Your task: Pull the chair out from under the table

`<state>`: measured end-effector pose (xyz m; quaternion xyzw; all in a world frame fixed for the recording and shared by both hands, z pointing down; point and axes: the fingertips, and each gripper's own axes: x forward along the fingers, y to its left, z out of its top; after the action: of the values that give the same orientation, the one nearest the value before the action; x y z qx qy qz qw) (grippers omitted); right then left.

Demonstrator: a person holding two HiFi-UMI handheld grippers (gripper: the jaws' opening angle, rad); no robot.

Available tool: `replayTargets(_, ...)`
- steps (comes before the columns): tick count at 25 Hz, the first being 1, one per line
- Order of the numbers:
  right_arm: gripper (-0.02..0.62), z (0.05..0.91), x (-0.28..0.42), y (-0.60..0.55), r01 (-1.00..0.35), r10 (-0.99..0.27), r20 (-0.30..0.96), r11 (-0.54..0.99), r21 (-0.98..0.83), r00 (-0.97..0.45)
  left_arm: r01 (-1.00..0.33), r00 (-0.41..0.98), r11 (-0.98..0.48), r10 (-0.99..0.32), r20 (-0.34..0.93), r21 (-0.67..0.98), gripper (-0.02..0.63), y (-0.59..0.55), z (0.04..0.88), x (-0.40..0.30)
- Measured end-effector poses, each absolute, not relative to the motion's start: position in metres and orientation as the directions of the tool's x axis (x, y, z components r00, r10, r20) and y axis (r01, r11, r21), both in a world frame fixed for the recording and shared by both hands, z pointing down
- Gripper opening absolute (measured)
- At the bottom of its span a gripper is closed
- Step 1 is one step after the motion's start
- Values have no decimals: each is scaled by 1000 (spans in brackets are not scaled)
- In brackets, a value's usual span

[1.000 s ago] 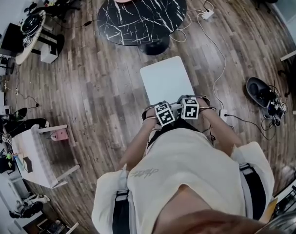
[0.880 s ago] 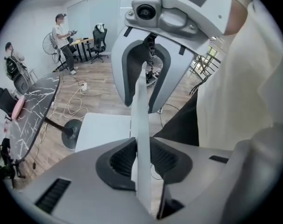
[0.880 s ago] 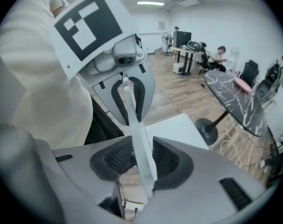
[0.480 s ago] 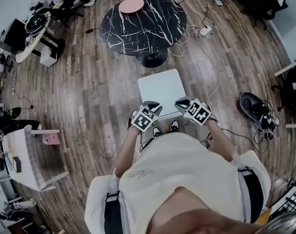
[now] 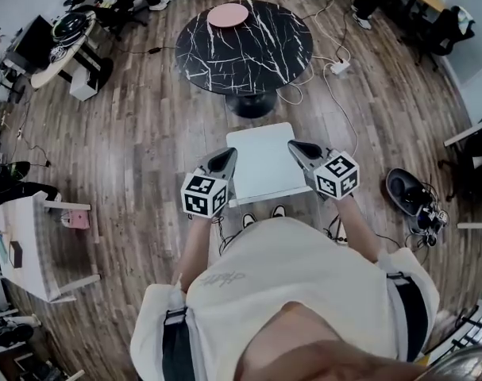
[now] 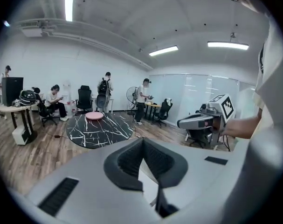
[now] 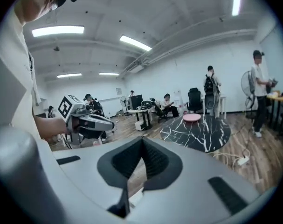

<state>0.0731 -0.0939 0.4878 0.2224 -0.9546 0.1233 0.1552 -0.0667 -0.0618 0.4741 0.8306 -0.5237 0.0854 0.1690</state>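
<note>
Fingers (image 6: 127,161) ribbed, both pairs just closed empty; chair (image 5: 264,161) seemingly plastic.

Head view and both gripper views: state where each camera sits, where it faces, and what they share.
Head view: on the person's head, looking steeply down at the white chair and round table; shirt, arms, left gripper and right gripper show.
Left gripper view: on the left gripper, facing the table along shut jaws; the right gripper shows at right.
Right gripper view: on the right gripper, facing the table along shut jaws; the left gripper shows at left.
Shared: all three show the table and pink plate.
</note>
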Motion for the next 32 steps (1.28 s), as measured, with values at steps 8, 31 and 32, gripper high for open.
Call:
replayTargets(8, 5, 416, 54, -107, -485, -464, 287, 875, 0, -838, -921, 389, -383, -891, 236, 70, 17, -75, 410, -86)
replayTargets(31, 5, 367, 57, -126, -546, -546, 95, 837, 29, -832, -941, 337, -337, -932, 137, 23, 17, -102, 385, -106)
replayTargets(32, 5, 371, 58, -127, -550, -550, 102, 835, 39, -829, -941, 337, -336, -931, 140, 29, 17, -102, 388, -106)
